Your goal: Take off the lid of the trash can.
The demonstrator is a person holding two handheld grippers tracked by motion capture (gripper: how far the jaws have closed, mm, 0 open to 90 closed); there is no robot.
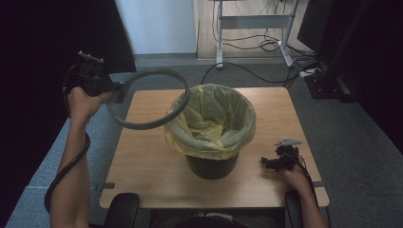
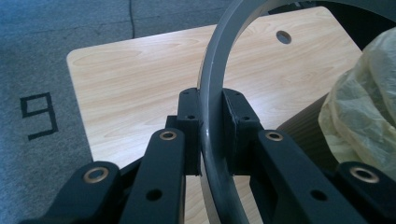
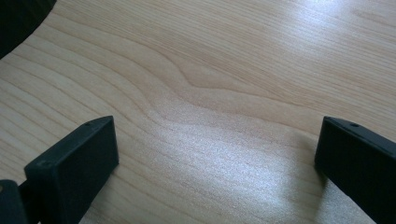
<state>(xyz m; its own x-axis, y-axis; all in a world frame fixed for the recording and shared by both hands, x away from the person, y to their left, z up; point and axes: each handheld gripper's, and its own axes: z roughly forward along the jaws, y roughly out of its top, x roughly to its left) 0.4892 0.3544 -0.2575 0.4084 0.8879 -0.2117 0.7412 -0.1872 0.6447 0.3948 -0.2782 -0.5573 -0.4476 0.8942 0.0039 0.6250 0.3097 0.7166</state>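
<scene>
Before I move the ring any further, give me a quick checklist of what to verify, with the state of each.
1. Left gripper shut on the grey ring: ok, its fingers press on both sides of the band.
2. Ring off the bin: not ok, its far edge rests on or overlaps the rim by the yellow bag.
3. Bag folded over the rim: ok.
4. Right gripper open and free: ok, bare table lies between its fingers.
5. Bin upright on the table: ok.
6. Ring undamaged: cannot tell.
</scene>
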